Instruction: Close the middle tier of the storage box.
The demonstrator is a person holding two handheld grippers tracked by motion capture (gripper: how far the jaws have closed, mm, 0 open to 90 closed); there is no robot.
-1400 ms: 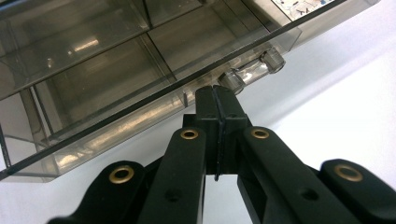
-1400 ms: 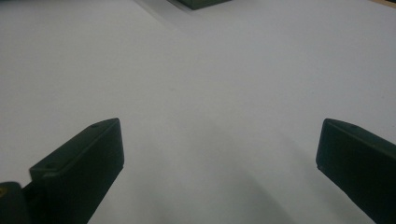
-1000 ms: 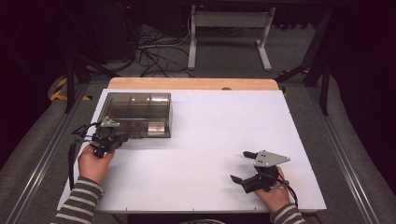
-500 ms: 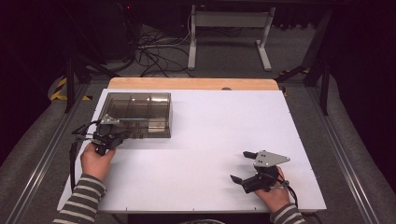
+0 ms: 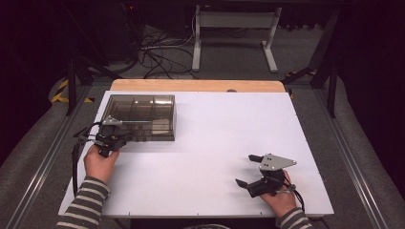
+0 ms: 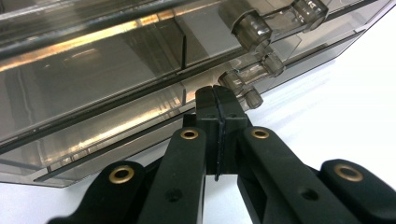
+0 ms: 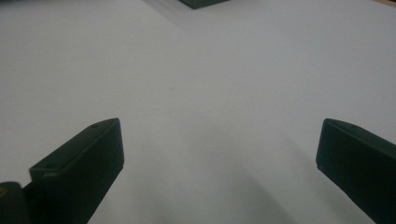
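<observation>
Left gripper (image 6: 217,100), jaws pressed together and empty, tips just short of the smoky plastic box (image 5: 141,117), whose latch (image 6: 240,81) lies directly ahead. Right gripper (image 5: 252,172) spread, well apart.

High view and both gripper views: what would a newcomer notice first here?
First, the smoky transparent plastic box at the far left of the white table. The left hand-held gripper sits at the box's near edge, jaws shut, its tips close to the clear latch. The right hand-held gripper waits open over bare table, near right.
</observation>
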